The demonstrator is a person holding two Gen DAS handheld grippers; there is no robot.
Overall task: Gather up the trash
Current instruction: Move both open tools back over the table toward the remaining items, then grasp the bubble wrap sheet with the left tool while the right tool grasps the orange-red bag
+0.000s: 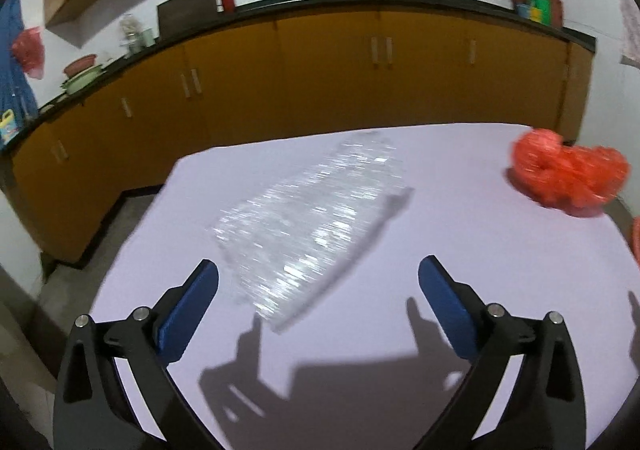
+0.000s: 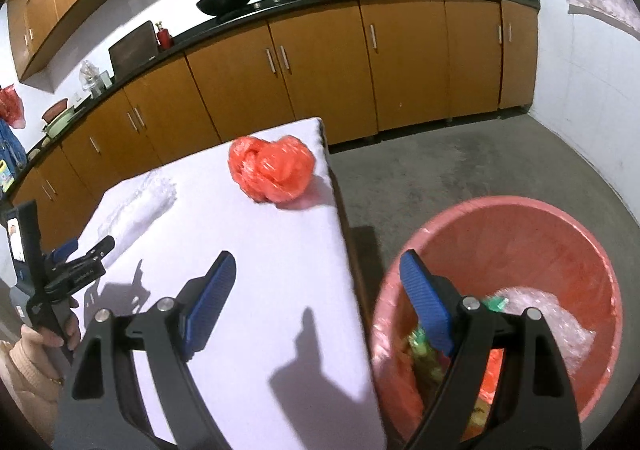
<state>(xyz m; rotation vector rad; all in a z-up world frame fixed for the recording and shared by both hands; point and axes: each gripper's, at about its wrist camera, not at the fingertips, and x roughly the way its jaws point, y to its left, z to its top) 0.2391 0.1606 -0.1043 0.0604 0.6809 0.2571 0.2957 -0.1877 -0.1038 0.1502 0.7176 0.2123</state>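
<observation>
left gripper point(image 1: 318, 282): jaws wide apart, empty, aimed at clear plastic wrapper point(image 1: 308, 218) on white table point(image 1: 460, 250) | right gripper point(image 2: 316, 290): spread, empty, straddling table edge by pink bin point(image 2: 560, 226) | red bag point(image 2: 272, 168) near far corner | risk: flimsy wrapper may slide; bag may fall off

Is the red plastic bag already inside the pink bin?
No, the red plastic bag lies crumpled on the white table near its far corner, while the pink bin stands on the floor beside the table.
</observation>
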